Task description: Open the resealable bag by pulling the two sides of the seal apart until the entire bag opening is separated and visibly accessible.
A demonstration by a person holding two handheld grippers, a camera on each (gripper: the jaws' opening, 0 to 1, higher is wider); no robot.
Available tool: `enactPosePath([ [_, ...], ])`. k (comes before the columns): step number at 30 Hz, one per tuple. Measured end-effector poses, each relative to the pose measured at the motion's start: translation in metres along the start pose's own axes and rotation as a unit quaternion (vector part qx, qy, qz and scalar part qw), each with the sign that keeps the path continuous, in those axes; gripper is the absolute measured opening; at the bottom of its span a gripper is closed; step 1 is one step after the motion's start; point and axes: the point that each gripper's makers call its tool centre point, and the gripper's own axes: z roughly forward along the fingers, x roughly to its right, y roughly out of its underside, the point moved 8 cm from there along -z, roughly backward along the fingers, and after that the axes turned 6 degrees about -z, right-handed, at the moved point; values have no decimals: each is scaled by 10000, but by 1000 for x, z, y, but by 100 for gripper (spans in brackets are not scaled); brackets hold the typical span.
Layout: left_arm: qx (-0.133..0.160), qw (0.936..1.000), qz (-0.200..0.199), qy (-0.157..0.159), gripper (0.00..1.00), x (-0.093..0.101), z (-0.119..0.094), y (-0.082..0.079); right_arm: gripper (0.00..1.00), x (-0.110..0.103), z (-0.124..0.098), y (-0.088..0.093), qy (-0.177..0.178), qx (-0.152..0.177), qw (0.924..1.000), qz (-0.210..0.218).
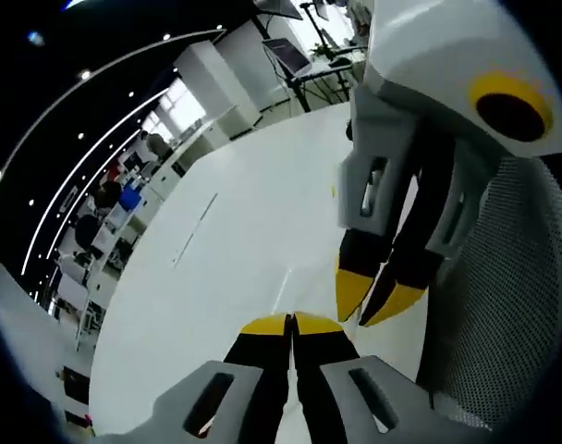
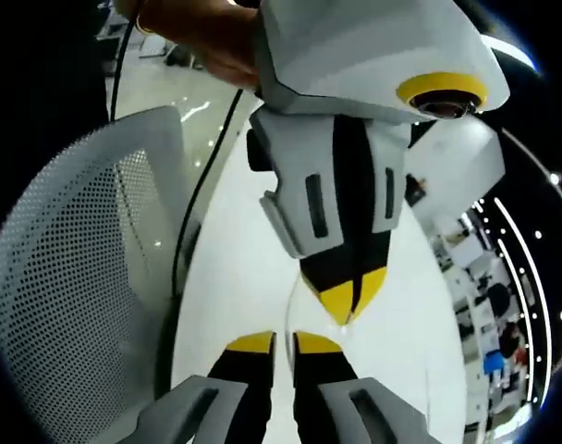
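White table (image 1: 226,240) takes most of both views, bare and glossy; the work is done low over it, probably so the bag has a flat rest. A mesh chair (image 1: 512,277) stands at the table edge, on the right gripper's side. Office desks and ceiling lights lie far behind. The two grippers meet tip to tip over the table, facing each other, which is the stance needed to take opposite sides of a seal. Left gripper (image 1: 290,324): clenched, yellow tips pressed together. Whether film lies between them I cannot tell. Right gripper (image 1: 378,296): tips narrowly parted, with white table showing through the gap in its own view, so released or not yet closed. A hand (image 2: 207,37) holds the left gripper from above, and a dark cable (image 2: 202,176) trails down past the chair. The bag (image 1: 281,289) is clear and nearly lost against the white. Only a faint thin line runs on the table just ahead of the left tips, between the two grippers; I take this for its edge, not certain. Judgement: grip on both seal sides not yet confirmed, opening not visibly separated, pull still to come.
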Motion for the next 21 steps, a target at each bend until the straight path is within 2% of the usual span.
enactPosePath([
  [6, 235, 9994, 5, -236, 0, -5, -4, -8, 0, -3, 0, 1, -42, -11, 10000, -17],
  [11, 413, 9980, 197, -426, 0, -7, -5, -16, 0, -6, 1, 1, -91, -32, 10000, -11],
  [21, 832, 9933, 230, -775, 0, -17, -13, -33, 0, 1, -1, 4, 38, -59, 9999, 71],
])
